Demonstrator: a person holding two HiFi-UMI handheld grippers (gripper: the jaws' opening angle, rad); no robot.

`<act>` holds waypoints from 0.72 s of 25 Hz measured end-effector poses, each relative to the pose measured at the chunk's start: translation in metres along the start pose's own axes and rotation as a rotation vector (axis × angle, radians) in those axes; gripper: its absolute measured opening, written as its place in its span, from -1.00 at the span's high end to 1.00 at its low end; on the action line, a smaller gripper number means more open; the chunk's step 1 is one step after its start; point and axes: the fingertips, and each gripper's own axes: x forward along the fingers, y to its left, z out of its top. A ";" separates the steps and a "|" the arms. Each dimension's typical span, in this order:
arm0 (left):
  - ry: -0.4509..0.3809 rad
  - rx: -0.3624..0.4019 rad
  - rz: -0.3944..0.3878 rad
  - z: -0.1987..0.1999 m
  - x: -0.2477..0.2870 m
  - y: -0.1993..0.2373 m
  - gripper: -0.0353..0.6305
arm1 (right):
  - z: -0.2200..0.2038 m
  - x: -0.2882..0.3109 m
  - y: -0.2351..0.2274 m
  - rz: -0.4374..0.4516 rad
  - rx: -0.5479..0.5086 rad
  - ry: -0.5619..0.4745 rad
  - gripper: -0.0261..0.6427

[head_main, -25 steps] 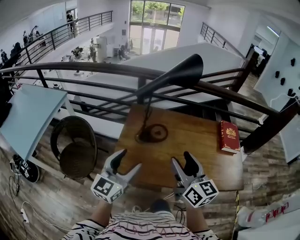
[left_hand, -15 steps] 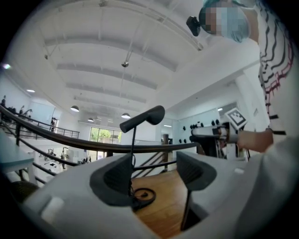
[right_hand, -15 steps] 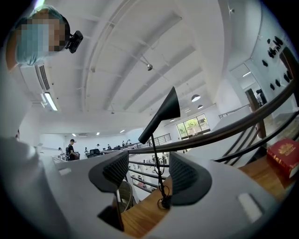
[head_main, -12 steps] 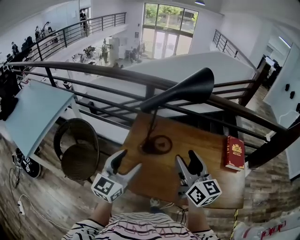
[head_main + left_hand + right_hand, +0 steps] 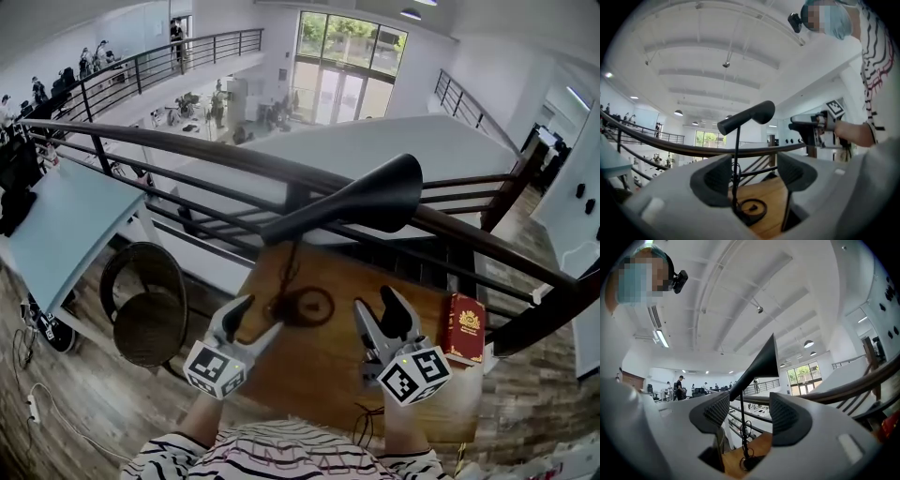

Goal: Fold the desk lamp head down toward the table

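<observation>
A black desk lamp stands on the wooden table (image 5: pixel 323 380). Its cone-shaped head (image 5: pixel 361 200) is raised and tilted above a thin stem (image 5: pixel 290 272) and a round base (image 5: pixel 306 306). My left gripper (image 5: pixel 253 321) is open and empty just left of the base. My right gripper (image 5: pixel 377 313) is open and empty to the base's right, below the head. In the left gripper view the stem (image 5: pixel 736 164) and base (image 5: pixel 752 209) show between the spread pads (image 5: pixel 717 178), ahead of them. The right gripper view looks up at the head (image 5: pixel 759 365) over its parted pads (image 5: pixel 785 416).
A red book (image 5: pixel 463 327) lies at the table's right edge. A dark handrail (image 5: pixel 187 150) runs behind the table, with a drop to a lower floor beyond. A round wicker chair (image 5: pixel 143 309) stands to the left. The lamp's cord (image 5: pixel 361 429) hangs at the near edge.
Both grippers have moved forward over the table toward the lamp base, the right one also rising a little. The lamp has not moved, and both jaws have stayed open.
</observation>
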 end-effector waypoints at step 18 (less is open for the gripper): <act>0.049 -0.015 0.090 -0.024 0.088 0.044 0.06 | 0.127 0.044 -0.047 0.073 -0.327 -0.123 0.19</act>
